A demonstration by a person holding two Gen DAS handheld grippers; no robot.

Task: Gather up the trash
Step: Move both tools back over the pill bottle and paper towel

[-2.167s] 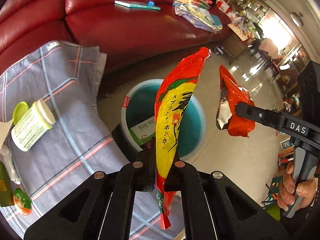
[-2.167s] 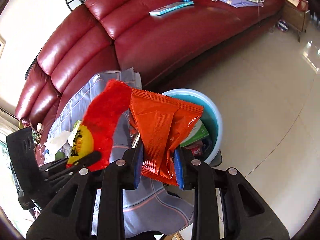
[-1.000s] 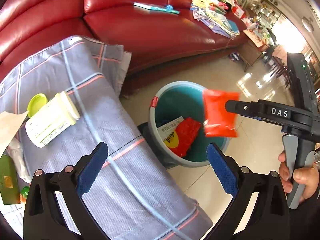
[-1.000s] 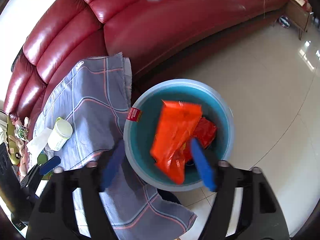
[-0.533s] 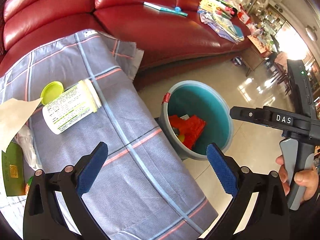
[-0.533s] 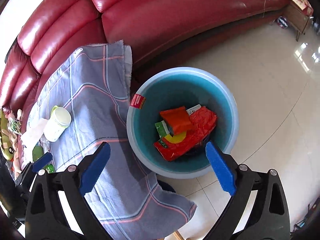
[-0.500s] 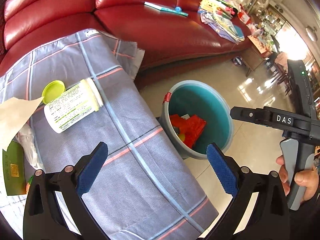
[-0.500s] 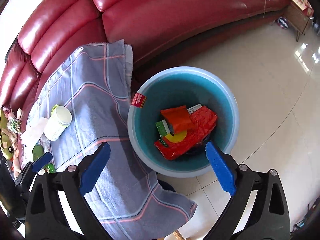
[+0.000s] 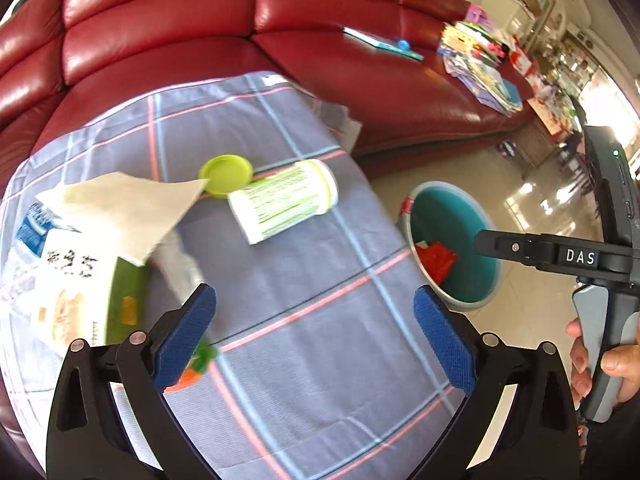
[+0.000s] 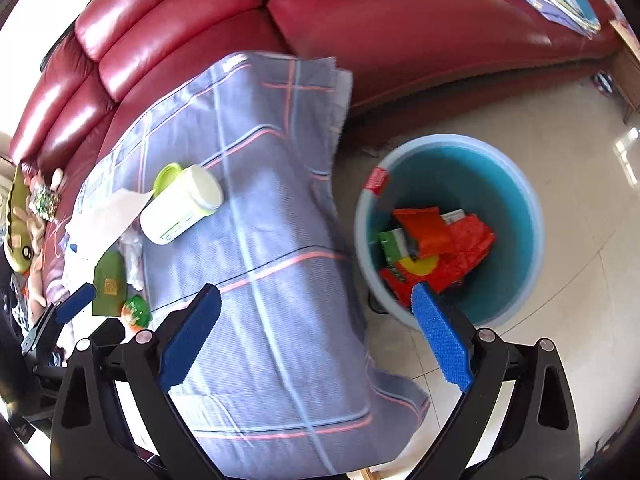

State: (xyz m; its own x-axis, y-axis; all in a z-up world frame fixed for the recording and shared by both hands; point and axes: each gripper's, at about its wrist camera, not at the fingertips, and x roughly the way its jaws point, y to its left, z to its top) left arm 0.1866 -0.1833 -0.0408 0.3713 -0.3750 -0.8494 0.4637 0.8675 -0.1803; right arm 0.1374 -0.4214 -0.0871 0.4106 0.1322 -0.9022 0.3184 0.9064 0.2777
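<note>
My left gripper [image 9: 316, 336] is open and empty above the plaid cloth [image 9: 304, 320]. My right gripper [image 10: 316, 336] is open and empty over the cloth's edge, beside the blue bin [image 10: 520, 216]. The bin [image 9: 480, 280] holds red and orange snack wrappers [image 10: 444, 248]. On the cloth lie a white jar [image 9: 284, 200] on its side, its green lid [image 9: 226, 174], a paper napkin [image 9: 120, 204], a printed packet [image 9: 68, 292], a green packet [image 10: 109, 284] and a small orange-green wrapper [image 10: 136, 312].
A red leather sofa [image 9: 160, 40] runs behind the cloth, with a book [image 9: 380, 42] and a pile of papers [image 9: 480, 72] on its seat. Tiled floor [image 10: 560, 128] surrounds the bin. The right gripper's body [image 9: 580, 258] reaches over the bin.
Both grippers let go of their wrappers, which fell into the bin. Both views have since swung left from the bin toward the cloth and its litter.
</note>
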